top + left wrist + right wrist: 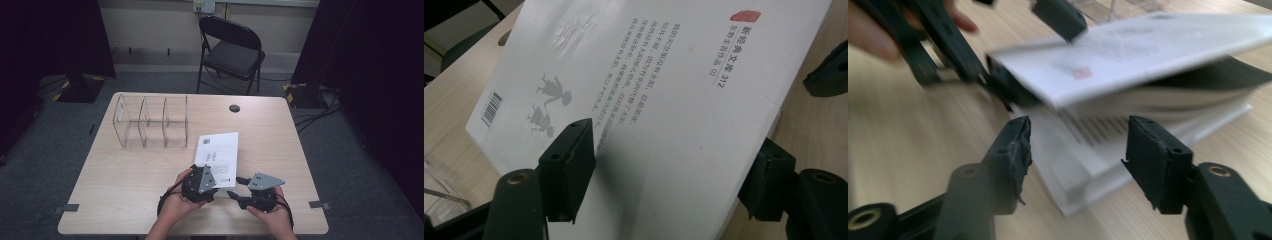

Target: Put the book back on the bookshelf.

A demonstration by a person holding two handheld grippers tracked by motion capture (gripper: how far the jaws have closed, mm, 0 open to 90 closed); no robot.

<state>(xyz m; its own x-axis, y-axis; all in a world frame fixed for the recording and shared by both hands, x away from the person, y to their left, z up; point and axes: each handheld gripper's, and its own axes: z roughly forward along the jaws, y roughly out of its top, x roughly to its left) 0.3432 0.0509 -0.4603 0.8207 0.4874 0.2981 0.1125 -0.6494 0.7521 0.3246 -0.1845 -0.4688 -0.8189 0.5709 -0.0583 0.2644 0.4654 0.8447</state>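
Observation:
A white paperback book [219, 150] lies near the table's front edge, back cover up with grey figures and a barcode [649, 100]. My left gripper [200, 169] stands at its near left corner. The jaws [676, 137] are apart with the cover between them, one pad above and one at the edge below. In the right gripper view that cover [1148, 50] is raised off the page block [1088, 165], with the left gripper [1030, 50] at its lifted end. My right gripper [236, 187] points left at the book's near corner, jaws [1080, 125] open on either side of it, not touching.
A clear acrylic organizer [150, 122] with three compartments stands on the wooden table [125, 190] behind and left of the book. A round black grommet [234, 108] sits at the far edge. A black folding chair [232, 50] stands beyond the table.

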